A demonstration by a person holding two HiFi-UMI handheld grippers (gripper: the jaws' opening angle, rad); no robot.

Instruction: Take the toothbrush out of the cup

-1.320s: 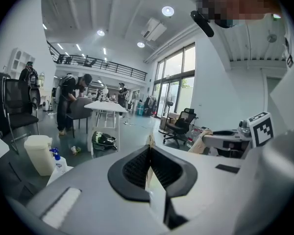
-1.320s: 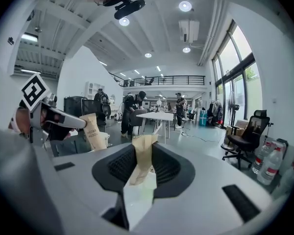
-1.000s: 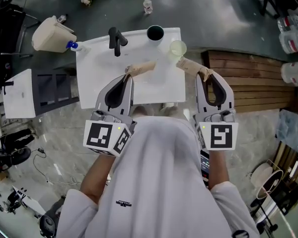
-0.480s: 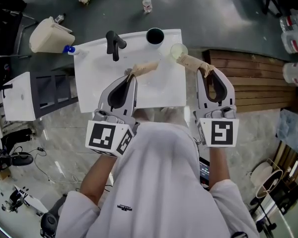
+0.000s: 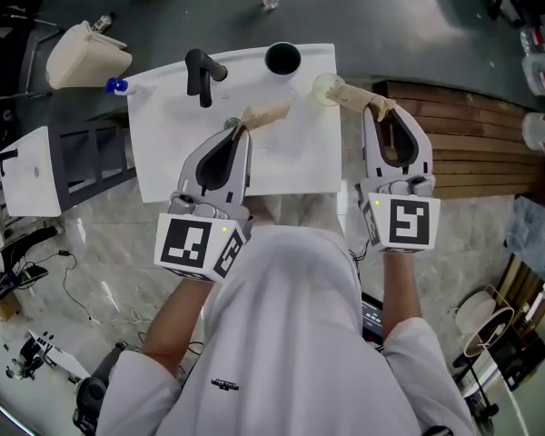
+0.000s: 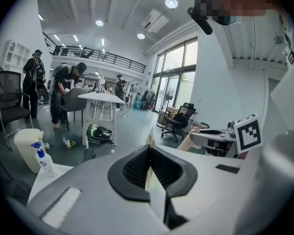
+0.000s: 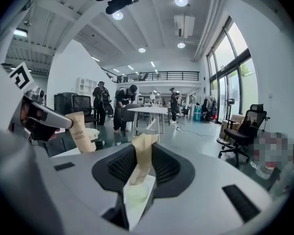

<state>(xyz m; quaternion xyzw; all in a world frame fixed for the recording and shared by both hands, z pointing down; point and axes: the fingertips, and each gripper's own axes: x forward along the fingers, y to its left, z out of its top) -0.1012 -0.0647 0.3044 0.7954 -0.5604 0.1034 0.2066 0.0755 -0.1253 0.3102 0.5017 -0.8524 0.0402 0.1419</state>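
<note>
A pale green translucent cup (image 5: 323, 89) stands at the far right corner of the white washbasin top (image 5: 168, 157). I cannot make out a toothbrush in it. A black cup (image 5: 282, 59) stands at the back edge. My right gripper (image 5: 336, 91) reaches in from the right, and its tan-wrapped fingers (image 7: 143, 153) lie together with their tips at the green cup's rim. My left gripper (image 5: 280, 111) hovers over the basin's middle. Its tan fingers (image 6: 149, 143) are pressed into one thin edge with nothing between them.
A black faucet (image 5: 203, 71) rises at the back left of the basin. A blue-capped spray bottle (image 5: 118, 86) and a beige bin (image 5: 86, 54) stand at the left. A wooden slatted platform (image 5: 463, 143) lies to the right. People and office chairs are far behind.
Both grippers have moved forward and lower over the basin. The right gripper's tips have come from short of the green cup up to its rim.
</note>
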